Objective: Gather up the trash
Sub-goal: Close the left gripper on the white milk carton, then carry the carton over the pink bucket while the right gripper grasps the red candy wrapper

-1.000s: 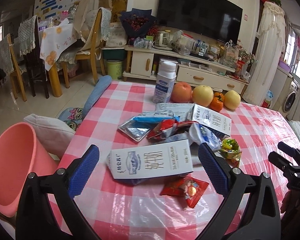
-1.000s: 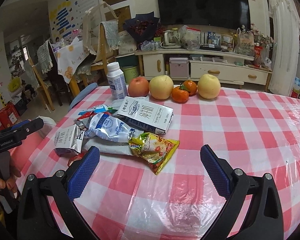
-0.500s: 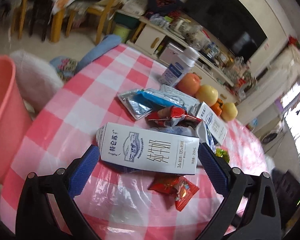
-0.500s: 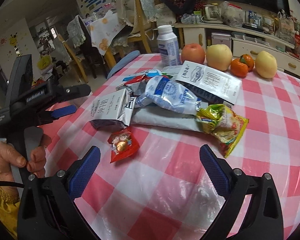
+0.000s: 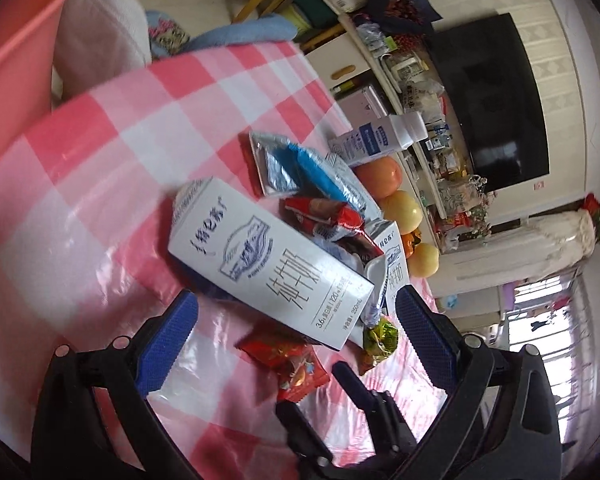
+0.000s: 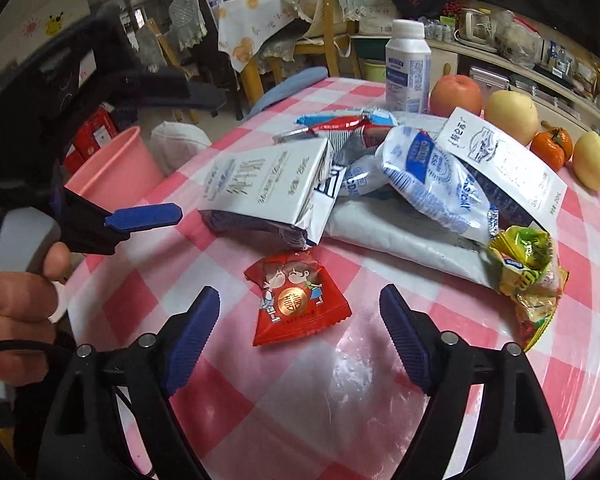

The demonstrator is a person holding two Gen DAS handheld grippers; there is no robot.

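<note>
A pile of trash lies on the pink checked tablecloth [image 6: 340, 392]. A white milk carton [image 5: 272, 264] lies on its side nearest my left gripper [image 5: 296, 320], which is open, tilted and empty just in front of it. The carton also shows in the right wrist view [image 6: 268, 192]. A red candy wrapper [image 6: 296, 300] lies flat between the open fingers of my right gripper [image 6: 300, 312], which is empty. A blue-and-white bag [image 6: 432, 176], a second carton [image 6: 500, 160] and a yellow wrapper [image 6: 528, 260] lie behind.
A pink bin [image 6: 112, 168] stands beside the table's left edge, also in the left wrist view [image 5: 16, 40]. A white bottle [image 6: 407, 68], apples [image 6: 456, 96] and an orange [image 6: 552, 148] stand at the far side. Chairs and a TV cabinet lie beyond.
My left gripper has rolled and closed in on the milk carton. My right gripper has moved forward and down, so the red candy wrapper now lies between its fingers.
</note>
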